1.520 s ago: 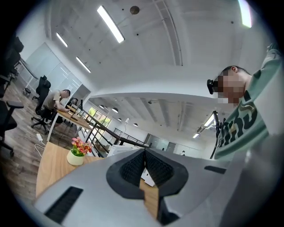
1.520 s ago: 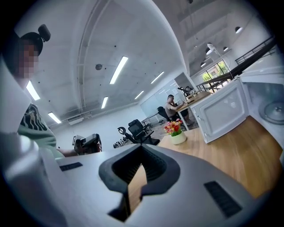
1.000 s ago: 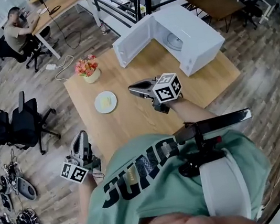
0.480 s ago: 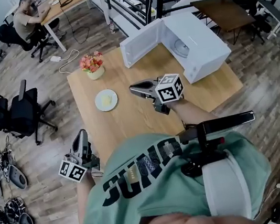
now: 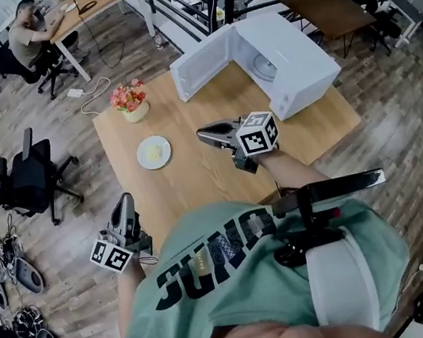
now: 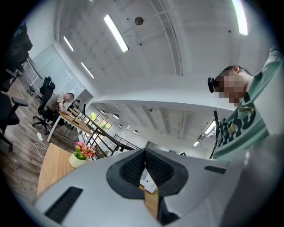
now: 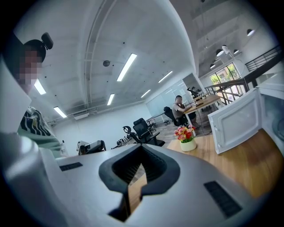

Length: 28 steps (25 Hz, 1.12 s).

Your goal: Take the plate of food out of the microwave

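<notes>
- Since the earlier frames only the head view has swung a little. Both claws keep their places, and the plate of food [image 5: 153, 152] lies at the same spot on the counter [image 5: 197, 178].
- Head view: the plate sits on the left part of the counter, just on the near side of the flower pot [image 5: 130, 102]. It is well apart from the microwave [image 5: 293, 58] at the far right.
- The microwave door [image 5: 202, 63] stands open and swung to the left, with the round turntable showing inside.
- The right claw [image 5: 200, 133] hangs over the middle of the counter, pointing left, its jaws together and holding nothing.
- The left claw [image 5: 124, 201] is off the near left edge of the counter, pointing far, above the wooden floor.
- A seated person [image 5: 28, 33] works at a desk in the far left corner.
- Left gripper view: the left claw [image 6: 144, 153] has its dark pads pressed together with nothing between them. The flower pot [image 6: 81, 154] stands on the counter [image 6: 53, 170] at the left.
- Right gripper view: the right claw [image 7: 141, 148] is closed and empty. Beyond it are the flower pot [image 7: 186, 138] and, at the right, the open microwave door [image 7: 235, 119].
</notes>
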Available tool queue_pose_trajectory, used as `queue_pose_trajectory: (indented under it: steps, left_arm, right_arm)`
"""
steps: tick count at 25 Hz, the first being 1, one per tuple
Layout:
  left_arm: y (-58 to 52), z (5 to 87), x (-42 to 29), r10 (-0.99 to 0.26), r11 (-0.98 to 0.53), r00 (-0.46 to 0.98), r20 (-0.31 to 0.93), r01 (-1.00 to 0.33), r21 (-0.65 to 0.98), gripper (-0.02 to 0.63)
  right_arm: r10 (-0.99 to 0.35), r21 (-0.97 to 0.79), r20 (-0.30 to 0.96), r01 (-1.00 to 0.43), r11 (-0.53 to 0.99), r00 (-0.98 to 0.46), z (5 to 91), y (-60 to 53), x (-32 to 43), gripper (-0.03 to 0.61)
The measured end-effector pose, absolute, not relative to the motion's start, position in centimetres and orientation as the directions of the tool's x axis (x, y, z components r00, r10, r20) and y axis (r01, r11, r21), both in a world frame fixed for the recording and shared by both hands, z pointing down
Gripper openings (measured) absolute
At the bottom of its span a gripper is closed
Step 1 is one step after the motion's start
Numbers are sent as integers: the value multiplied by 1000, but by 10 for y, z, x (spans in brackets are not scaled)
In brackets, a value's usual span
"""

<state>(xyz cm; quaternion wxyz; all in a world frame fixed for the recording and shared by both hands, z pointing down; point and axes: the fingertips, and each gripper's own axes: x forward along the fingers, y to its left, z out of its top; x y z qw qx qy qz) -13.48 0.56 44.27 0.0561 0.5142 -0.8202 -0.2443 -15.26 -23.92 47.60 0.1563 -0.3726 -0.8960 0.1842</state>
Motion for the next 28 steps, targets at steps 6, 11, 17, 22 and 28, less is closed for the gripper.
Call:
queue_pose_trajectory:
  steps: [6,11,17,22,28]
  left_arm:
    - [0,441,-139,-879,339,-450,-158,-823,455,5]
    - [0,438,-141,-880,339,-448,-159,-826,450,5]
    - [6,440,-143,-874,349,-459,-159,-821,453,5]
    - [10,442,-143,-867,356,-471,-164,-814,459,5]
    - [10,443,-144,-864,359,-476,-165,-812,460,5]
  right_arm:
    - [715,-450,135,600,661,-686,476,-245,-152,8]
    - [716,-452,127,603,658,-687,475,-244,-155,8]
    - [720,-440,129,612,657,-682,474,-239,-160,8]
    - [732,-413,151,630,658,-665,475,-232,-161,8]
    - [736,-408,160,634,656,-658,477,-231,-164,6]
